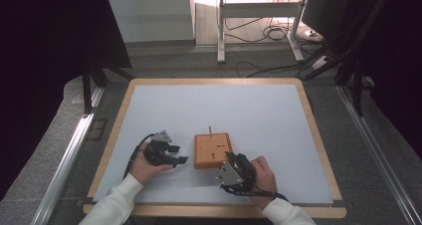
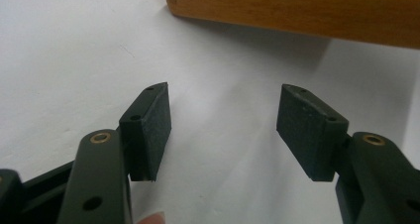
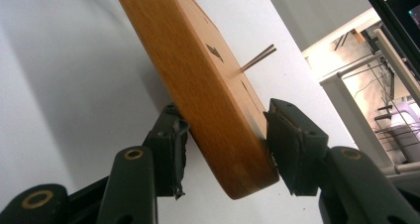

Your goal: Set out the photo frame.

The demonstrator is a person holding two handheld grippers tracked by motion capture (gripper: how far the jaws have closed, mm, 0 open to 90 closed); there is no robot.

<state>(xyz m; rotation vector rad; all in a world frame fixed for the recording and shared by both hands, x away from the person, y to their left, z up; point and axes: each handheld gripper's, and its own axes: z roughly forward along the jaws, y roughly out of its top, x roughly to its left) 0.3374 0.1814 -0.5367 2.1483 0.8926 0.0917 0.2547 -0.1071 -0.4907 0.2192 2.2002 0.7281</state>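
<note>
Black pads of the right gripper (image 3: 225, 149) are closed across the near corner of a wooden block (image 3: 208, 85); one pad is pressed under it, the other on its top face. In the high view the right gripper (image 1: 234, 161) is seen at the block's (image 1: 213, 149) near right corner, held by the person's right hand (image 1: 261, 177).

Left gripper (image 2: 223, 122): jaws spread wide, nothing between them. It is held low over the table (image 2: 64, 50), its pads aimed at the side of the block (image 2: 307, 16), near but not touching. In the high view the left gripper (image 1: 171, 155) is placed just beside the block's left edge.

Block: orange-brown, flat, roughly square, set on the white table (image 1: 214, 105) a little right of centre, near the front. A thin peg (image 1: 210, 130) stands upright at its far edge; small dark slots are cut in the top face. Whether the near corner is lifted off the table cannot be told.

Step in hand, as judged: the block is being steadied or raised by one corner. A corner grip is shallow, so the pads should be kept square to the faces and pressure held even, or the block may pivot out. The left gripper is best brought in level to the opposite edge and closed on the wood before any lift, with the peg kept clear.
</note>
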